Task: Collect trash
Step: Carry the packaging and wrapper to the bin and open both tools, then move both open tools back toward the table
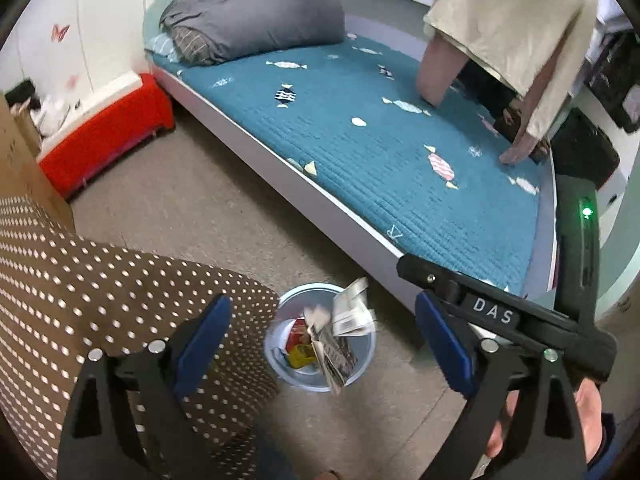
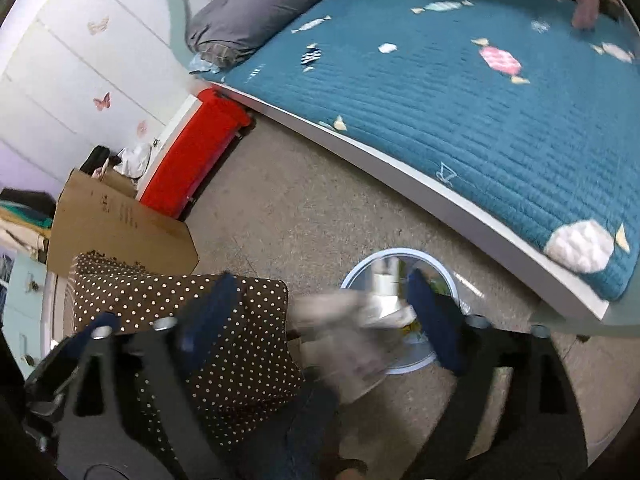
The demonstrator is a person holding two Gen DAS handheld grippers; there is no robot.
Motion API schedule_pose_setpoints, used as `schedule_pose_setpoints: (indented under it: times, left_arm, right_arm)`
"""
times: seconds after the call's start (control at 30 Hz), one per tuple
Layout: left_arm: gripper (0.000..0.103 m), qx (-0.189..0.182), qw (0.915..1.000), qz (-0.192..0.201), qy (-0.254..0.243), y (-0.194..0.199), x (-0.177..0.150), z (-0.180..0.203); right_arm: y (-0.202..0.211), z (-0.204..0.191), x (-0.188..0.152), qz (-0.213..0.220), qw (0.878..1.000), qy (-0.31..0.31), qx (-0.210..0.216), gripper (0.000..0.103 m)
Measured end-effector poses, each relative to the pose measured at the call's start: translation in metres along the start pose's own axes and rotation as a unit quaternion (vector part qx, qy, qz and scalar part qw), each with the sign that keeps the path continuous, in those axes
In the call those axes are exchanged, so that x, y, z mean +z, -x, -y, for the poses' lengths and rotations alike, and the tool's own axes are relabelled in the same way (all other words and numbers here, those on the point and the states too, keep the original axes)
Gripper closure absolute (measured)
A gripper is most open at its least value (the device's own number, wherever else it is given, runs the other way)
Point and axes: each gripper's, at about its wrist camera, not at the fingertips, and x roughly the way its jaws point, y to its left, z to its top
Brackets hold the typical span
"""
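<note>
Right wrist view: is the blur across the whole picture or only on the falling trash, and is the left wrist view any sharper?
Right wrist view: smeared overall, worst on the paper trash between the open right gripper fingers; bin rim soft. Left wrist view: mostly sharp, bedspread crisp, only the papers over the bin slightly blurred. Both bend the bed edge.

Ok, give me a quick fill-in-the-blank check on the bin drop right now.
1. The pale blue bin stands on the floor beside the ____.
2. The left gripper has its fingers ____, nothing pressed between them.
3. The papers are over the mouth of the ____.
4. The bed cover is teal with a ____ print.

Missing words: bed; open; bin; candy
</note>
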Motion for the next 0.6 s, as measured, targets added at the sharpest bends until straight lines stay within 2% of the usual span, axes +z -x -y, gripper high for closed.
schedule_pose_setpoints:
  times: [0.17,0.27,0.4,0.47,0.6]
  left_arm:
    - [0.01,0.001,0.9995,0.033,-0.003,0.023,-0.002,-0.002]
    - [0.01,0.006,0.9982,0.059,-0.006,0.041,-0.005,-0.002]
    - [0.01,0.01,0.997,0.077,-0.001,0.063,-0.011,-0.003]
    - [0.01,0.003,0.996,0.09,0.003,0.074,-0.014,-0.003]
    - [0.01,0.002,0.9933,0.116,-0.004,0.1,-0.019,-0.001]
  right_arm:
    - [0.011,0.004,-0.007,0.007,1.0,-0.007,-0.027,0.006]
    - [0.028,0.001,-0.011,0.021,0.999,0.0,-0.027,0.006]
    - [0.051,-0.012,-0.013,0.039,0.999,0.006,-0.027,0.006]
    - [0.063,-0.022,-0.014,0.047,0.998,0.012,-0.041,0.006]
    - [0.088,-0.045,-0.021,0.07,0.997,0.025,-0.027,0.006]
